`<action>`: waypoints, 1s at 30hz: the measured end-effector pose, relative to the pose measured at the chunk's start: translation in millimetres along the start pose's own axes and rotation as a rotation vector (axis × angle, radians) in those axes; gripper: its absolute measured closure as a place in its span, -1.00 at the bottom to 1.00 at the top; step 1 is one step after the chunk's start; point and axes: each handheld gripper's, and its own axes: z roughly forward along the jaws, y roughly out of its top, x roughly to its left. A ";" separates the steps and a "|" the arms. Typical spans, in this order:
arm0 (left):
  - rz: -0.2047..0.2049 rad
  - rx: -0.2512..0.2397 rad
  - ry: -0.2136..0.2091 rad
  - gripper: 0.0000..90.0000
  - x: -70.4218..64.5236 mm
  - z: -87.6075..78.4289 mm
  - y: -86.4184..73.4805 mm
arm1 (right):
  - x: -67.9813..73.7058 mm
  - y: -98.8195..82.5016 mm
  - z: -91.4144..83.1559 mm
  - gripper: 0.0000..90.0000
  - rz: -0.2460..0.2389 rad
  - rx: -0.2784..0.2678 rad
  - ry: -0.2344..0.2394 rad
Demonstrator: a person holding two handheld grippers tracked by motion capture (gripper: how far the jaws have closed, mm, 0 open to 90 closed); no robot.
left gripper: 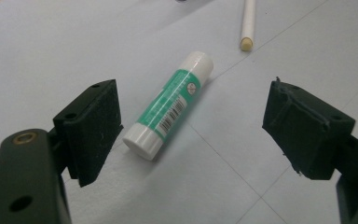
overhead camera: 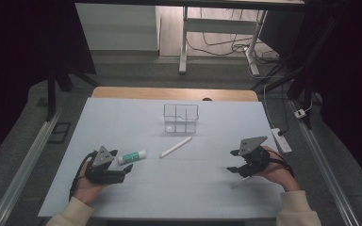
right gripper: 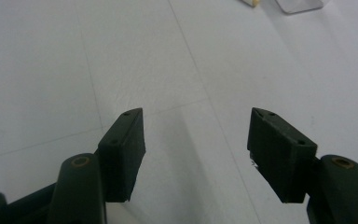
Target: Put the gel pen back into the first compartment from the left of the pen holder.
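A glue stick [left gripper: 170, 108] with a green label, white cap and base (plus a black barcode on white) lies on a pale blue-white table [overhead camera: 122, 122] crossed by faint grid lines. A white chalk [overhead camera: 175, 147] has a cream tip. Both grippers [overhead camera: 122, 165] [overhead camera: 235, 160] are black. A clear basket [overhead camera: 181, 118].

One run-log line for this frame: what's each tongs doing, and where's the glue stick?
left tongs: open, around glue stick, not gripping | right tongs: open, empty | glue stick: lying on table | white stick: beside it
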 end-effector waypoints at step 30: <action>0.008 0.017 -0.004 -0.56 -1.4 1.8 -0.2 | 22.5 -21.6 -0.4 -0.20 -0.128 0.230 0.107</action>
